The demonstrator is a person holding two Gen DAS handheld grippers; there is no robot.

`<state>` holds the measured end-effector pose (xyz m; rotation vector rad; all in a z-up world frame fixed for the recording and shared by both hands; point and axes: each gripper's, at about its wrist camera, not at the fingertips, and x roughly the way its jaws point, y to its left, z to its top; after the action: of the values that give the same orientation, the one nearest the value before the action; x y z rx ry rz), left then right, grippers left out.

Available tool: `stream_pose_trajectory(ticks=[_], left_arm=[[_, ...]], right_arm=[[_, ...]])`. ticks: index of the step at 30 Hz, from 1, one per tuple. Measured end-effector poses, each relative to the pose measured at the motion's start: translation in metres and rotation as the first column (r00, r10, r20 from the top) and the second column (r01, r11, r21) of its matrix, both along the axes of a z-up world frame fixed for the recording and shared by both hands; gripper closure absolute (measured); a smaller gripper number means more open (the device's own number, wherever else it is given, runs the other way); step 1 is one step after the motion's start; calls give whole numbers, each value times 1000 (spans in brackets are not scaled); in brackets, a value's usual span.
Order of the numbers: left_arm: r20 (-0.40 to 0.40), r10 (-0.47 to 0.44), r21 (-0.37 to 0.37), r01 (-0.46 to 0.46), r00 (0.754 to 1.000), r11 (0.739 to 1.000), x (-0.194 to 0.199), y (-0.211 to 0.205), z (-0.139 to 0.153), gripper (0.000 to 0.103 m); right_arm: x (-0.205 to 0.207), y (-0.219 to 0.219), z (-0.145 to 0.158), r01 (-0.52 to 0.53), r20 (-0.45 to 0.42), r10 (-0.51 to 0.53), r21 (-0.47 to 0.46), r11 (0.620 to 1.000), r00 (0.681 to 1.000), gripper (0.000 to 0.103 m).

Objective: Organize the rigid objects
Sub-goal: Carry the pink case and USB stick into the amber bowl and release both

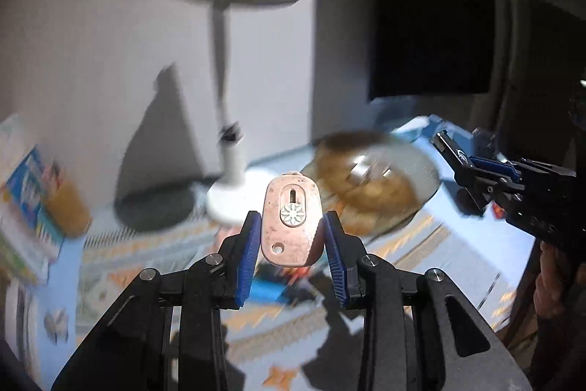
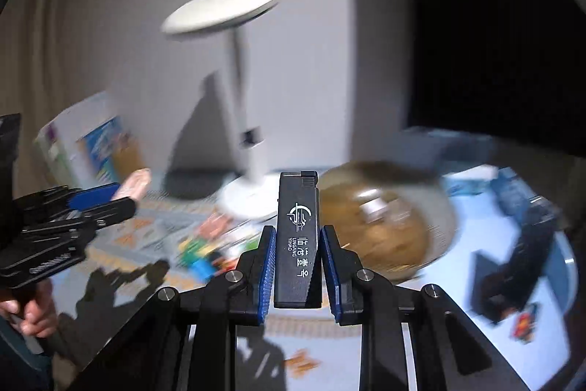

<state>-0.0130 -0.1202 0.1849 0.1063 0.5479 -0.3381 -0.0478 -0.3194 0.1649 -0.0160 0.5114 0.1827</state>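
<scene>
- Two grips are loaded: our left gripper clamps a pink cutter; our right gripper clamps a black lighter, both above the counter.
- Jaws pinch only the lower ends; we risk slippage.
- Beyond, the glass bowl and lamp invite collision.

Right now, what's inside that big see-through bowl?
The glass bowl holds one small whitish, boxy thing. Blur hides what it is, and the black lighter in the right gripper covers the bowl's left edge.
</scene>
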Motion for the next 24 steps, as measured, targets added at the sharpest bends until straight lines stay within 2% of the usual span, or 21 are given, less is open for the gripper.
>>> stream_pose_trajectory(ticks=[5,9,13,16,19,24], left_arm=[[-19,-90,-34,90,996,995,48,-54,17,71],[-98,-157,-47,153,983,987,90,-99,4,71],[-257,-199,-44,194,946,980,136,-134,-42,71],[-351,-193,-23,198,916,980,159,-151,-78,71],[-421,-195,-13,209,886,978,175,-163,-105,71],[-470,-192,-1,217,861,976,190,-173,-124,71]], right_arm=[[19,-50,22,139,41,-139,-13,990,990,79],[50,-73,16,168,-24,-168,-3,986,985,79],[97,-82,-23,153,-195,-151,-5,988,969,79],[131,-86,-64,110,-340,-96,20,994,936,79],[151,-88,-88,94,-421,-86,0,996,903,79],[163,-83,-107,46,-476,-70,-61,997,877,79]])
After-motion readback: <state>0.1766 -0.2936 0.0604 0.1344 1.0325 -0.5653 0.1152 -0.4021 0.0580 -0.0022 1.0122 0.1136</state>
